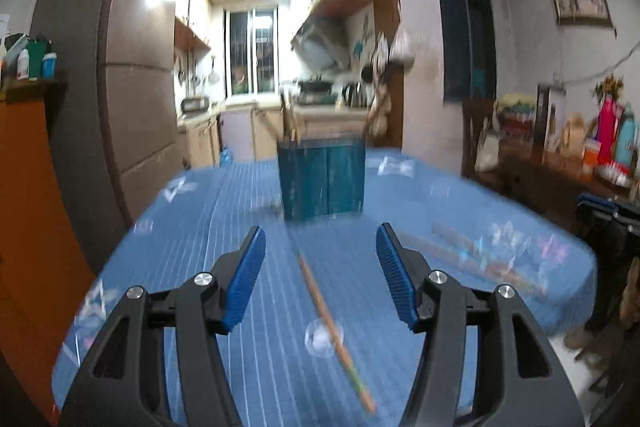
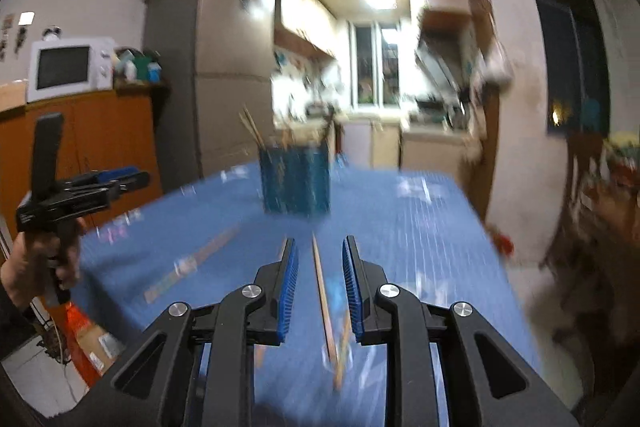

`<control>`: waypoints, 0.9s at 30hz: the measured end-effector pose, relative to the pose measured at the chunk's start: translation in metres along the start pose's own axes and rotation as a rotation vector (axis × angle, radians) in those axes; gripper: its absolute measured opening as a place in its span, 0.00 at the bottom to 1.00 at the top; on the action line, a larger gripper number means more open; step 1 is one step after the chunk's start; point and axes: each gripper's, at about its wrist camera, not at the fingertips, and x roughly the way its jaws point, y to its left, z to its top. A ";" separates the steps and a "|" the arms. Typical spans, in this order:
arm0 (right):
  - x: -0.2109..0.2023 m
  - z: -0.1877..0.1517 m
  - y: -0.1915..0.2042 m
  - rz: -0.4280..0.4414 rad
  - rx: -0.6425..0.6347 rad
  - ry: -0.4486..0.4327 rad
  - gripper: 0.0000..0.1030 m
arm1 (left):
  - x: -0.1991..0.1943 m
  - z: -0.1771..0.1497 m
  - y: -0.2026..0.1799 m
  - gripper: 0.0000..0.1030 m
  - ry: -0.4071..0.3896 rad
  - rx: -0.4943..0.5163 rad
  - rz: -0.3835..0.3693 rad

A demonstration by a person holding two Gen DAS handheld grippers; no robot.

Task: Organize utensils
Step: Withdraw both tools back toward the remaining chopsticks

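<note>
A teal utensil holder stands at the far middle of the blue-clothed table, with chopsticks upright in it. My left gripper is open wide above the cloth, and one chopstick lies on the table in the gap, untouched. More chopsticks lie to the side. My right gripper is open by a narrow gap. A single chopstick shows between its pads without being pressed. In the right wrist view a hand holds the left gripper at the table's left edge. Both views are blurred.
A grey fridge and an orange cabinet with a white microwave stand left of the table. A cluttered wooden sideboard is on the right. The kitchen lies beyond the table's far edge.
</note>
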 end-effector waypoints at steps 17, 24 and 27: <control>0.050 -0.076 0.061 0.082 -0.021 0.112 0.23 | -0.005 -0.090 -0.017 0.54 0.107 -0.015 0.032; 0.036 -0.073 0.049 0.052 0.001 0.056 0.23 | -0.005 -0.098 -0.021 0.54 0.104 0.014 0.055; 0.015 -0.062 0.036 -0.018 0.000 -0.002 0.23 | -0.009 -0.093 -0.023 0.54 0.080 0.021 0.059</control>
